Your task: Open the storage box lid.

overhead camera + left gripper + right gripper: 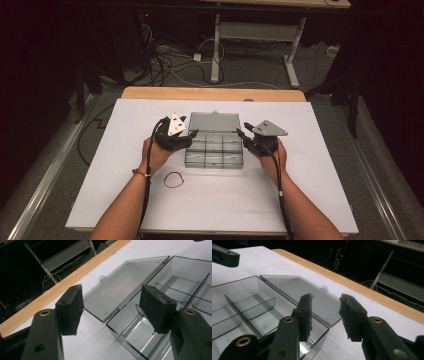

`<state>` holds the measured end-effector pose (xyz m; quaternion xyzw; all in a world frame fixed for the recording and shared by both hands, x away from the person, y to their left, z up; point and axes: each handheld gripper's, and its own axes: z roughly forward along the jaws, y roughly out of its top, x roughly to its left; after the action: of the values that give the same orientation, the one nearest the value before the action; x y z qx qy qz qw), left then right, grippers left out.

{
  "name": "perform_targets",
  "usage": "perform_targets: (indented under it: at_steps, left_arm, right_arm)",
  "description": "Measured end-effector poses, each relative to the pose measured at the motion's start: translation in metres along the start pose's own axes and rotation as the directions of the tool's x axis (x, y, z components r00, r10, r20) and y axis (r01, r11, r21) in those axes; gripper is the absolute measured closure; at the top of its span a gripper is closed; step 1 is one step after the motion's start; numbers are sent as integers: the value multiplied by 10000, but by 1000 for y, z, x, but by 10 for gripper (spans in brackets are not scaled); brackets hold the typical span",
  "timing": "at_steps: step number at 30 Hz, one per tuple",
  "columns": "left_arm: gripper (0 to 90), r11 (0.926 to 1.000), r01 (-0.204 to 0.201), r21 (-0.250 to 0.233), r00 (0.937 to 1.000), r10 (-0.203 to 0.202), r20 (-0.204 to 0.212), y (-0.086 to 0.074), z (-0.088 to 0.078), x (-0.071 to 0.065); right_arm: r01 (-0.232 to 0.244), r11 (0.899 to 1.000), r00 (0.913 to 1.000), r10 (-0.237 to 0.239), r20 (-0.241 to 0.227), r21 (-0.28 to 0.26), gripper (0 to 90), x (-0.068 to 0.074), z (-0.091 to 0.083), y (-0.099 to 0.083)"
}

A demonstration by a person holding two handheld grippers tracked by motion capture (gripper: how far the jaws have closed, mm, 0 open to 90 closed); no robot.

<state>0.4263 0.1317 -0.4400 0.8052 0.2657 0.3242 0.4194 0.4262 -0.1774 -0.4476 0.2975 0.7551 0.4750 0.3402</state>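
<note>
White table (125,200) | clear box (214,152) lid open | both claws agape, empty | box corners cropped

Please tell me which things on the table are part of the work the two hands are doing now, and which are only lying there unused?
In use:
- clear compartment box, open, lid folded flat behind it
- left tool, open at the box's left side
- right tool, open at its right side

Lying about:
- red rubber band, on the white table near the left forearm, touched by nothing
</note>
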Motion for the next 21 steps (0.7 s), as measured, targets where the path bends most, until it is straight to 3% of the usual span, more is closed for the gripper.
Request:
perform_targets:
  at_steps: [4, 9, 16, 21]
  left_arm:
    - [287, 10000, -78, 52, 10000, 78, 10, -1, -3, -2]
    - [260, 9999, -44, -98, 9997, 46, 235, -2, -9, -5]
    - [238, 9990, -395, -224, 9968, 409, 691, -3, -21, -14]
    - [221, 9970, -709, -295, 9937, 732, 848, -6, -32, -19]
  right_arm:
    - [94, 9999, 9999, -94, 97, 81, 503, 1, -4, 1]
    - [-52, 9999, 9999, 54, -162, 136, 393, 2, -10, 0]
    - [299, 9995, 9974, -291, -658, 117, 353, 9, -22, 1]
    - [588, 9982, 9961, -594, -650, -112, 319, 14, -35, 2]
